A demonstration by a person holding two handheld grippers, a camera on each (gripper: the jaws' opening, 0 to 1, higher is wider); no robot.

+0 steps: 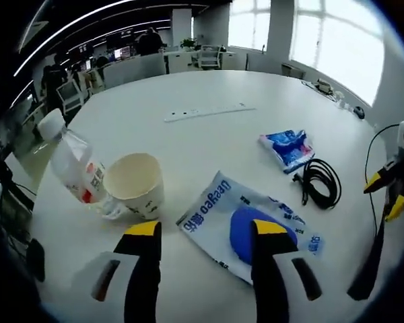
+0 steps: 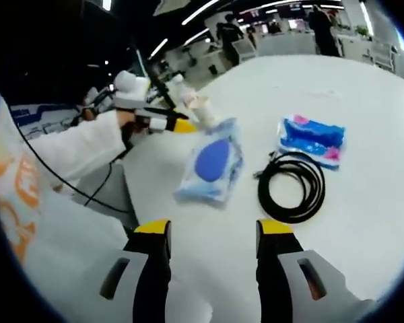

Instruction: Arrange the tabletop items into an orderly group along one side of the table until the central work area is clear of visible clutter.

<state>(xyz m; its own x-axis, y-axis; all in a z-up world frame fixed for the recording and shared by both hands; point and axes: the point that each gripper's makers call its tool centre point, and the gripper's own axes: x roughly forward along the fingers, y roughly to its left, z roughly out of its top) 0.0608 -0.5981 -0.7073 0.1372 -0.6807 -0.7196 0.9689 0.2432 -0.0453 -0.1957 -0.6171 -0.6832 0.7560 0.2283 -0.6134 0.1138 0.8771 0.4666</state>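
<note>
I judge this an early step: the items lie scattered and I'm lining up a first pick. My left gripper (image 1: 205,232) hangs released, jaws apart, holding nothing, just above the near edge of the wipes pack (image 1: 249,225), which sits at six o'clock on the table (image 1: 209,87). It is flat, soft, white-blue with a blue oval lid. The cup (image 1: 136,183) and bottle (image 1: 71,161) touch at nine o'clock, the bottle leaning. The small pouch (image 1: 287,148) lies at two o'clock, the coiled cable (image 1: 321,182) just beside it at three. My right gripper (image 2: 213,232) is also released and empty, hovering short of the cable. Next I should close on the pack's edge and draw it toward the cup.
</note>
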